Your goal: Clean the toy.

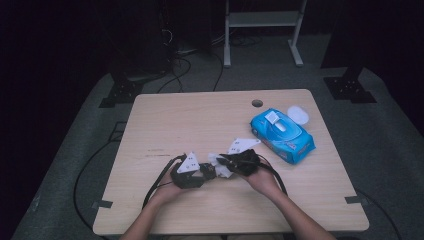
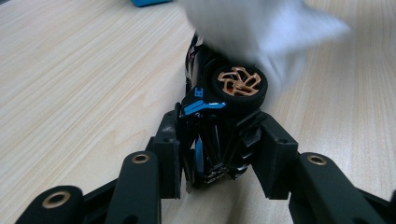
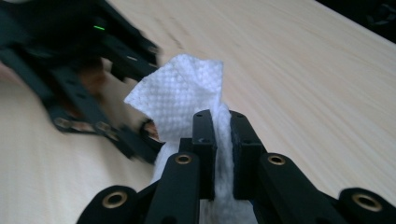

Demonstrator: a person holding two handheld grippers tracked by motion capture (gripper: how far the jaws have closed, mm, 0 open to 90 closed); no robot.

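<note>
While my left gripper (image 2: pixel 217 154) clamps the toy car (image 2: pixel 219 112) near the table's (image 1: pixel 165 120) six o'clock edge, I'd drag the right gripper's (image 3: pixel 222 140) pinched wipe (image 3: pixel 180 95) gently over its wheel (image 2: pixel 239 83).

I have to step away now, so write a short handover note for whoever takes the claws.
Left claw: shut on the toy car, held low over the table.
Right claw: shut on a white wipe, pressed against the car.
Blue wipe pack lies far right, a white lid beside it.
Done: wipe out, car gripped.
Left: probably finishing the wiping, then setting both down.
</note>
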